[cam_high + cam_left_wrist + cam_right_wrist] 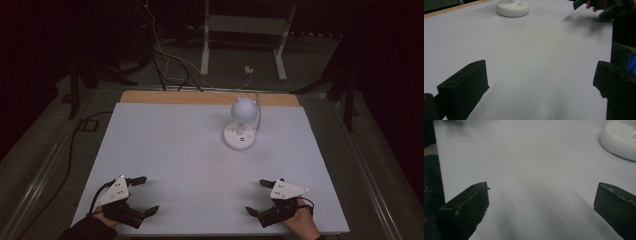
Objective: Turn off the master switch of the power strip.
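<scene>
Both claws wide, empty, at the worktop (165, 145) near edge; lamp (241, 125) well apart.
Lamp: likely light, rigid plastic, top-heavy globe; left claw (145, 195), right claw (256, 197) best grip the neck.

White table (165, 150); cables (170, 62), metal stand (245, 30) behind.

Lamp (241, 125) smooth white plastic; table (175, 150) matt white.

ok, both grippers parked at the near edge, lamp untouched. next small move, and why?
Probably bring the right gripper forward toward the white lamp. Its jaws stand wide open with nothing between them, and it sits nearer the lamp than the left gripper, which is open too. The lamp stands upright toward the far side of the table.
</scene>
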